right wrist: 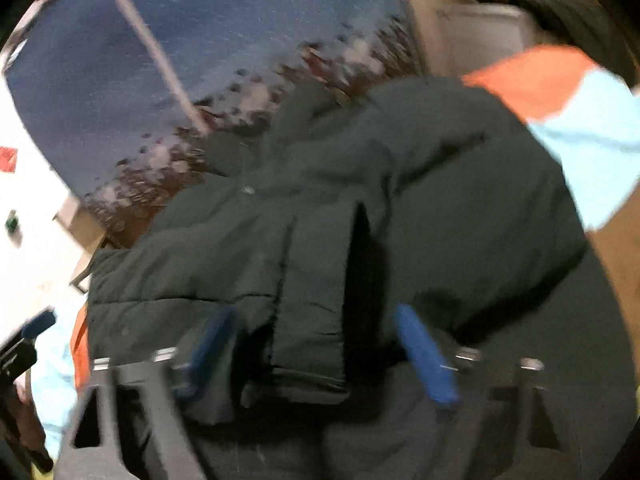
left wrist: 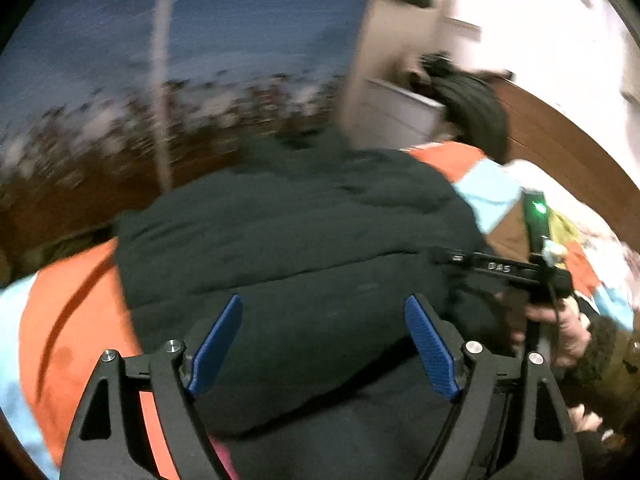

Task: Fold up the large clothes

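A dark green quilted puffer jacket [left wrist: 296, 240] lies bunched on an orange and light blue sheet [left wrist: 68, 320]. It also fills the right wrist view [right wrist: 360, 220], with a flap hanging between the fingers. My left gripper [left wrist: 324, 312] is open just above the jacket, blue pads apart and empty. My right gripper [right wrist: 316, 324] is open over the jacket's flap edge, holding nothing. The right gripper's body [left wrist: 520, 272] shows at the right of the left wrist view, held by a hand.
A blue curtain with a floral lower band [left wrist: 224, 60] hangs behind. A white cabinet [left wrist: 400, 108] with a dark garment [left wrist: 472, 108] on it stands at the back right, next to a brown wooden panel [left wrist: 560, 140]. The orange and blue sheet [right wrist: 560, 92] extends right.
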A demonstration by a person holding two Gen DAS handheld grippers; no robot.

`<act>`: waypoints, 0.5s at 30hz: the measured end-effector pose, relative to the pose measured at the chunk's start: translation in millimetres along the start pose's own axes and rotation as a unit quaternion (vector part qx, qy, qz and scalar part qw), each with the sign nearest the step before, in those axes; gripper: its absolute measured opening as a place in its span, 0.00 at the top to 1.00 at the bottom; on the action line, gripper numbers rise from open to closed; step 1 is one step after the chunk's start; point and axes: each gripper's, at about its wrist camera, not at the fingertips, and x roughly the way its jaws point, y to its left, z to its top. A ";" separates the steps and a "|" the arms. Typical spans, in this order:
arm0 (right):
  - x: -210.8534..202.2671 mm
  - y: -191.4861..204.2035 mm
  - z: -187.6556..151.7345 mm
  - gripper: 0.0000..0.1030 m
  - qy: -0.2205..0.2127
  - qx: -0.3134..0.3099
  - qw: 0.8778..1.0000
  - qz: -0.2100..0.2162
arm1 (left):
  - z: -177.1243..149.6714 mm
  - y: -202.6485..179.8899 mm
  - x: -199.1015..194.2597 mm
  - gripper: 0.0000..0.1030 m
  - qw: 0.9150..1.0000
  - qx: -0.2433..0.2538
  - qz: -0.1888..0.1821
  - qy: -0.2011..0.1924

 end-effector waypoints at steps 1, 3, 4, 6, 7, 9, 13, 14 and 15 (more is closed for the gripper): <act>4.9 -2.4 -1.2 0.57 0.009 0.022 1.000 0.006 | -2.6 15.6 -4.0 0.23 1.000 -0.014 0.014 0.004; 5.6 -1.7 -1.1 0.79 0.009 0.039 0.999 -0.017 | -7.5 38.4 -10.1 0.23 0.999 -0.024 0.030 0.010; 2.2 1.0 0.3 0.91 0.006 0.036 0.999 -0.031 | -10.0 51.6 -12.8 0.23 0.999 -0.025 0.035 0.013; -9.9 10.7 3.5 0.93 0.001 0.034 0.998 -0.053 | -13.4 70.8 -18.4 0.23 0.999 -0.029 0.031 0.012; -15.2 16.6 5.5 0.94 0.000 0.029 0.997 -0.066 | -13.9 80.5 -21.6 0.23 0.999 -0.029 0.026 0.010; -32.8 40.3 12.3 0.95 -0.011 0.000 0.994 -0.111 | -16.9 96.8 -29.2 0.23 1.000 -0.026 0.014 -0.004; -53.7 76.1 32.5 0.95 -0.042 -0.074 0.982 -0.166 | -21.1 121.2 -34.2 0.23 0.999 -0.034 0.014 -0.024; -58.3 80.4 38.7 0.95 -0.051 -0.089 0.978 -0.180 | -19.9 123.0 -29.8 0.23 0.999 -0.038 0.014 -0.016; -59.7 81.2 42.6 0.95 -0.056 -0.094 0.976 -0.189 | -18.1 123.0 -26.3 0.23 0.999 -0.037 0.013 -0.009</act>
